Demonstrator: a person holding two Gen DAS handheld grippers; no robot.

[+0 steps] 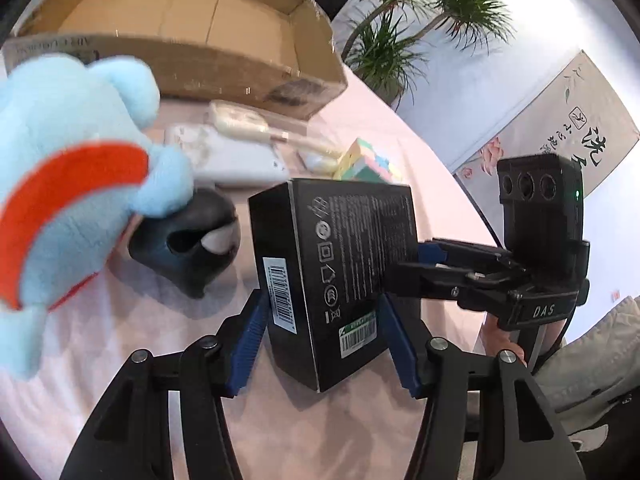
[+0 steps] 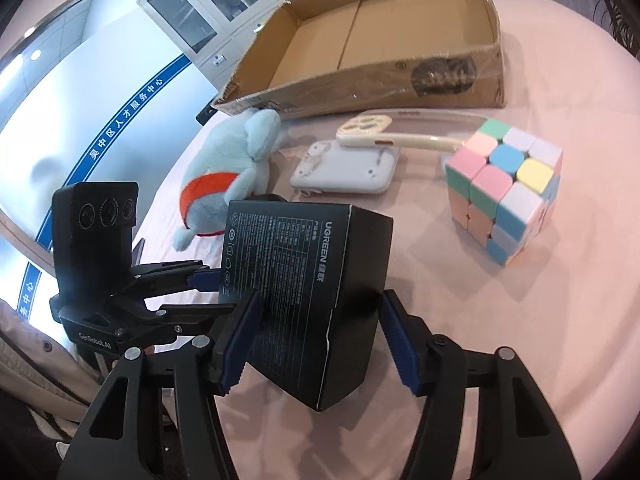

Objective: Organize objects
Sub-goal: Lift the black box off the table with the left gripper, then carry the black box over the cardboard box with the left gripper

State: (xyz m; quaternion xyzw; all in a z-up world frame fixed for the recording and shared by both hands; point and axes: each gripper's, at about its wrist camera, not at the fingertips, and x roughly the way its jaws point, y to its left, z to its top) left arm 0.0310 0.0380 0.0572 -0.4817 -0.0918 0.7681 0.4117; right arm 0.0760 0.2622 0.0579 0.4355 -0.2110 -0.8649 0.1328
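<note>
Black carton (image 1: 332, 276): upright and tilted, between both pairs of blue pads, over the pink tablecloth (image 2: 520, 320); whether its base rests on the cloth cannot be told.
Left gripper (image 1: 324, 344): pads flank the carton's lower part, left one at the barcode edge; firm contact cannot be confirmed.
Right gripper (image 2: 320, 340): left pad lies against the printed face; right pad stands just clear of the far side.
Blue plush toy (image 2: 228, 176): lying beside and behind the carton, near the cardboard box (image 2: 380, 40).
Cardboard box: open-topped, empty, at the far edge.
White device (image 2: 344, 168): flat, behind the carton, a cream handled tool (image 2: 384, 132) across it.
Pastel puzzle cube (image 2: 504, 188): right of the carton, apart.
</note>
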